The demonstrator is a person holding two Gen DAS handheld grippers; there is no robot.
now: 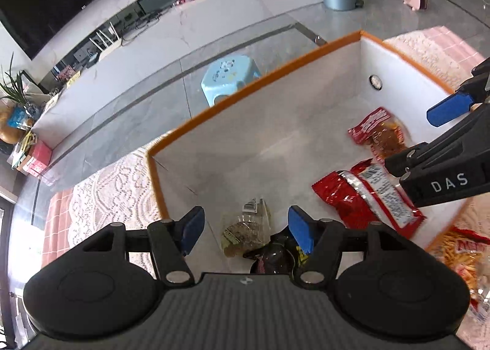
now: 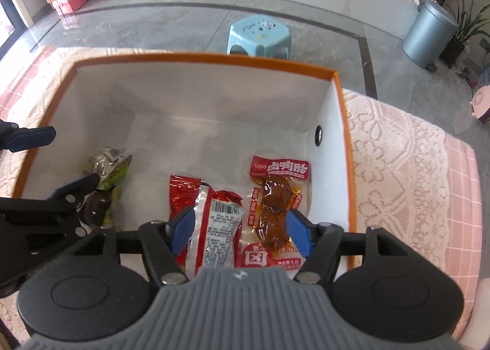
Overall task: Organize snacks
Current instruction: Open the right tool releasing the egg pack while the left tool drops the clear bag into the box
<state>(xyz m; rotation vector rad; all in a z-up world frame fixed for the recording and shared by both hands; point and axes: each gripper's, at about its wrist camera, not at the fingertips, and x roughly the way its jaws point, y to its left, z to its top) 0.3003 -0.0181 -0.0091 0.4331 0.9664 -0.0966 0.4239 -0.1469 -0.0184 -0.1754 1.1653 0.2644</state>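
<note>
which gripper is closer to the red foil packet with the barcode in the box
Right. The right gripper hangs open directly above the red foil packet. The left gripper, also open, is off to the side over the greenish packets.

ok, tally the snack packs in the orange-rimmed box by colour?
Red packs: 2, a red foil pack and a red-labelled clear pack of braised meat
Greenish clear pack: 1
Dark pack: 1
Total: 4 in the box
</note>
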